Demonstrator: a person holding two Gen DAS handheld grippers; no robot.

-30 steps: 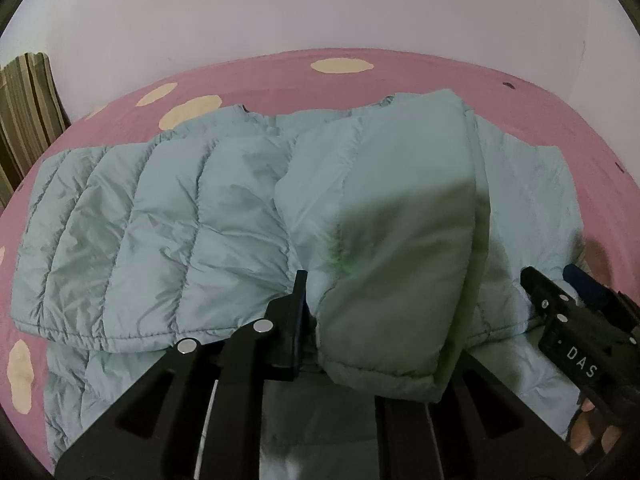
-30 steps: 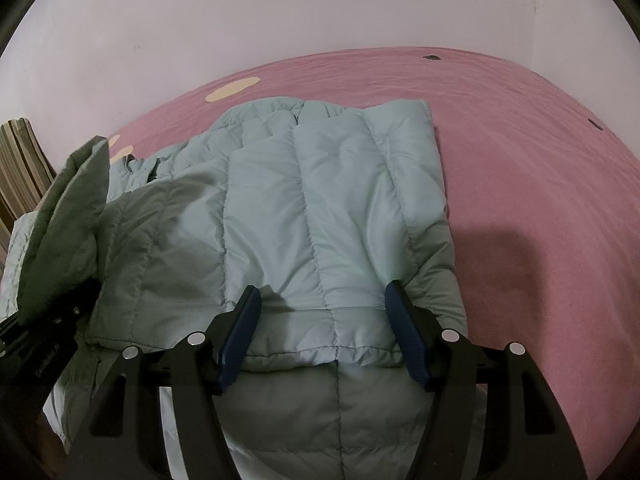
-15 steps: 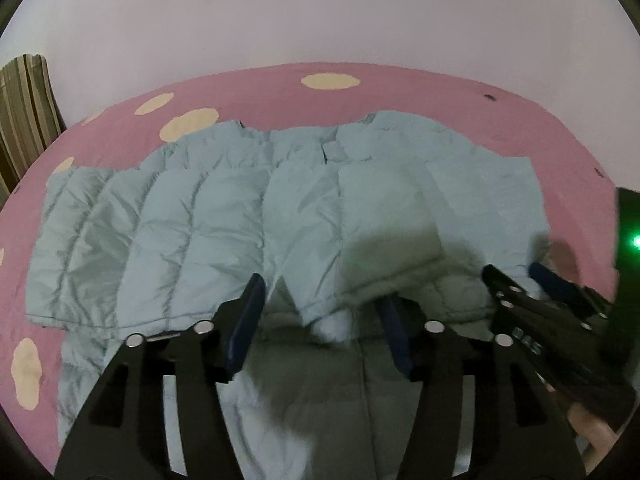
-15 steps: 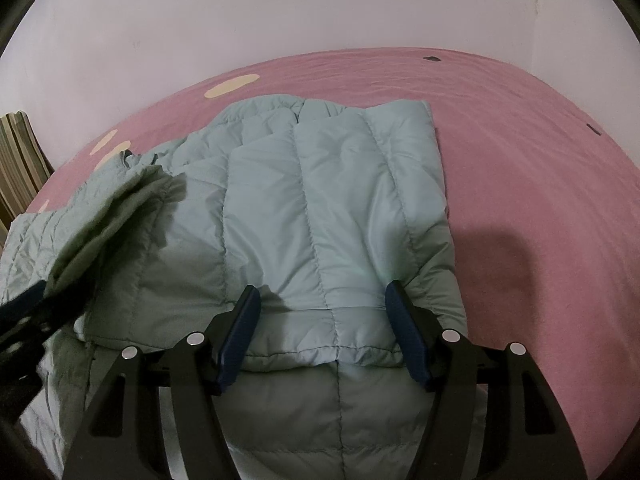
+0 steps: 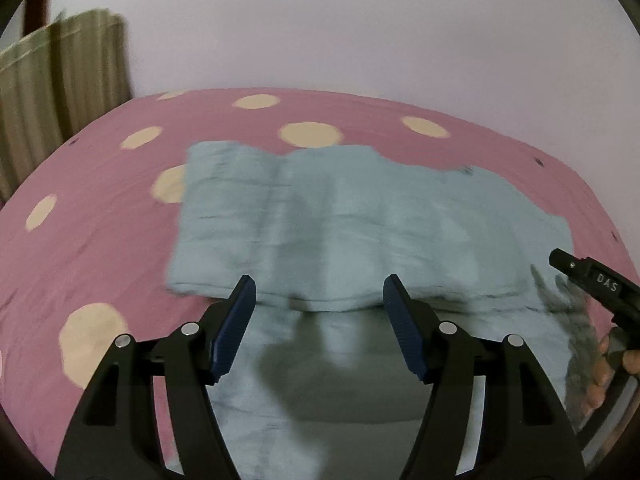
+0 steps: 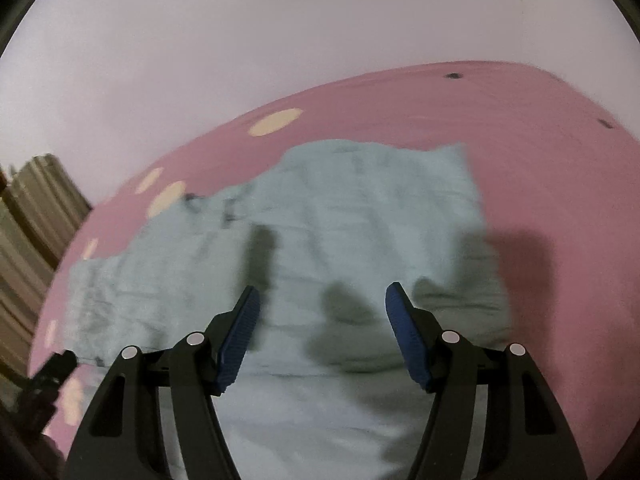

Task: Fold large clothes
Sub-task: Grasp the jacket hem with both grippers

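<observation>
A pale blue-green quilted puffer jacket lies on the pink bed, with both sleeves folded across its body; it also shows in the right wrist view. My left gripper is open and empty, raised above the jacket's near part. My right gripper is open and empty too, above the same near part. The right gripper's body shows at the right edge of the left wrist view, and the left gripper's tip shows at the lower left of the right wrist view. Both views are blurred.
The pink bedsheet has cream dots and spreads around the jacket. A striped curtain hangs at the left. A plain white wall stands behind the bed.
My left gripper let go of the sleeve, which now lies flat across the jacket. Both grippers have lifted and pulled back, so the jacket looks smaller and further away.
</observation>
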